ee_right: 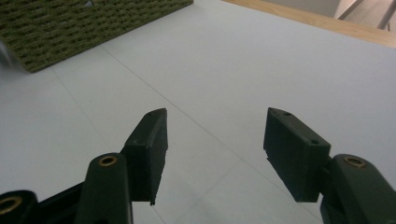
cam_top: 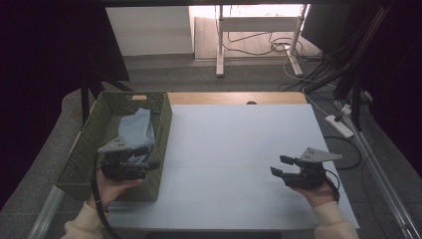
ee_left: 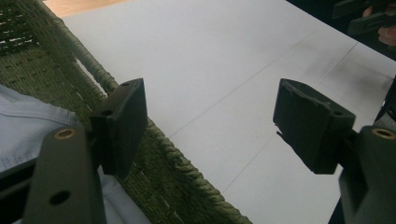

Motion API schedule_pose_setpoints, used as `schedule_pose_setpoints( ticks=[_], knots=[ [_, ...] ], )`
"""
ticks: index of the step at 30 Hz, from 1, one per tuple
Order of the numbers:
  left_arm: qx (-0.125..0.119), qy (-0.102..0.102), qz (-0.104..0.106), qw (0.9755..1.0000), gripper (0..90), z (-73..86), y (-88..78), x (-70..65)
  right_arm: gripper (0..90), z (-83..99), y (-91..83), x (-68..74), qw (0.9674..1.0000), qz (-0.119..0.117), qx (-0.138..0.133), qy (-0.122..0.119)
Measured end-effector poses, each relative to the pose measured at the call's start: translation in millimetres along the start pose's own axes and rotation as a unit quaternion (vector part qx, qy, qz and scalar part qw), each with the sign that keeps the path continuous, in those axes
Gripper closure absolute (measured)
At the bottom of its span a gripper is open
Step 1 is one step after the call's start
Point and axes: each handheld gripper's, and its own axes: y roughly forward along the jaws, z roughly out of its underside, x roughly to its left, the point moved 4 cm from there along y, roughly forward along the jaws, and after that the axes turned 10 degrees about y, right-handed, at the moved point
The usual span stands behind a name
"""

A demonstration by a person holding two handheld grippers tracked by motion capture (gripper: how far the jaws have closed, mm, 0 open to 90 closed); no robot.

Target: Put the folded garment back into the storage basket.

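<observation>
A green woven basket (cam_top: 84, 149) stands at the table's left side with a folded light-blue cloth (cam_top: 137, 128) lying inside it. My left gripper (cam_top: 148, 157) hangs over the basket's right rim (ee_left: 187, 172), open and holding nothing; one of its fingers (ee_left: 119, 123) is on the basket side, above the cloth (ee_left: 28, 126), the other finger (ee_left: 310, 121) is over the white tabletop (ee_left: 210, 60). My right gripper (cam_top: 281, 166) is low over the table's right front part, open and holding nothing, pointing left toward the basket (ee_right: 84, 25).
A white mat (cam_top: 239, 149) covers the table, with a wooden strip (cam_top: 234, 97) along the far edge. Beyond the table are a white desk frame (cam_top: 220, 45) and cables (cam_top: 278, 47) on the floor. A power strip (cam_top: 339, 125) lies off the right edge.
</observation>
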Motion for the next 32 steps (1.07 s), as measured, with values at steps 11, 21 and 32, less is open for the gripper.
schedule_pose_setpoints(
  ticks=[11, 21, 32],
  knots=[
    [0.000, 0.004, 0.005, 1.0000, 26.8, -1.3, 4.4, -1.7, 39.9, 8.7, -10.5, -9.6, 0.9999, 0.012, 0.002, 0.005],
    [-0.001, 0.005, 0.005, 1.0000, 26.8, -1.4, 4.8, -1.7, 39.7, 8.2, -9.3, -7.5, 0.9999, 0.011, 0.004, -0.002],
    [0.001, 0.006, 0.006, 1.0000, 26.8, -1.4, 6.3, -2.6, 39.6, 7.5, -9.4, -7.5, 0.9999, 0.011, 0.005, -0.004]
  ],
)
